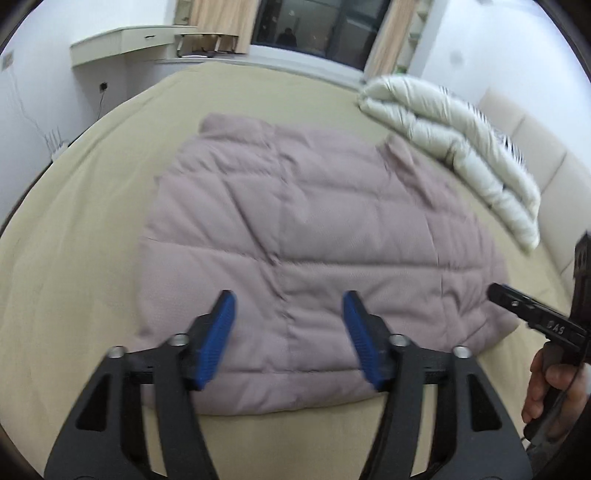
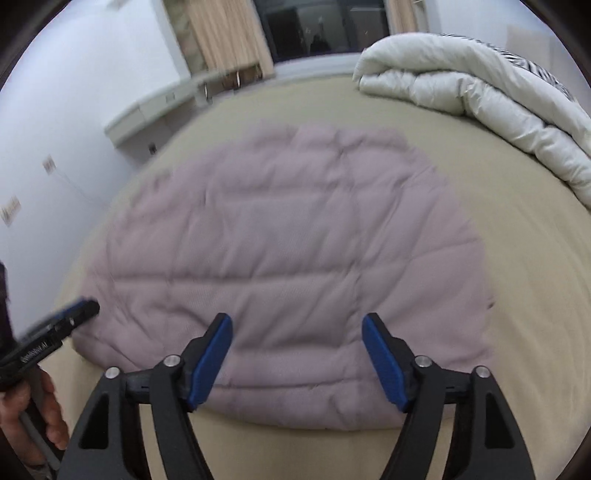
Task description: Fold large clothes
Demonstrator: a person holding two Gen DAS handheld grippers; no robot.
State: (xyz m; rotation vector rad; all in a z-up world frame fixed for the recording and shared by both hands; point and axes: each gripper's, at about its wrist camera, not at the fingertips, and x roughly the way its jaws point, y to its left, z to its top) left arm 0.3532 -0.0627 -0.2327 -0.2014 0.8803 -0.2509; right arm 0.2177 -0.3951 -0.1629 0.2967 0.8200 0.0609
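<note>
Blue ribbed pads line the black jaws of both tools, and both stand wide apart with nothing between them: the left tool [image 1: 288,325] hangs just above the near hem of the garment, and the right tool [image 2: 297,347] does the same a little further along that hem, each held in a person's hand, of which a few fingers [image 1: 546,387] show at the frame edge. Neither pad touches cloth, so nothing is gripped. Beyond them lies the puffy mauve quilted jacket [image 1: 314,229], spread flat in the middle of the wide beige bed [image 1: 74,258], already folded into a rough rectangle by the look of it. Its long axis seems to run from the near hem away toward the dark window [image 1: 317,26], with two small raised corners at the far end that may be collar or shoulder, though blur keeps that uncertain. A rumpled cream duvet [image 2: 480,85] sits well apart at the far right of the bed. The risks, as I judge them: the padding is springy and slippery, so a released fold may puff back open; a shallow pinch may catch only the top layer and peel it off the one beneath; and two tools closing at uneven points on the hem would skew the next fold.
</note>
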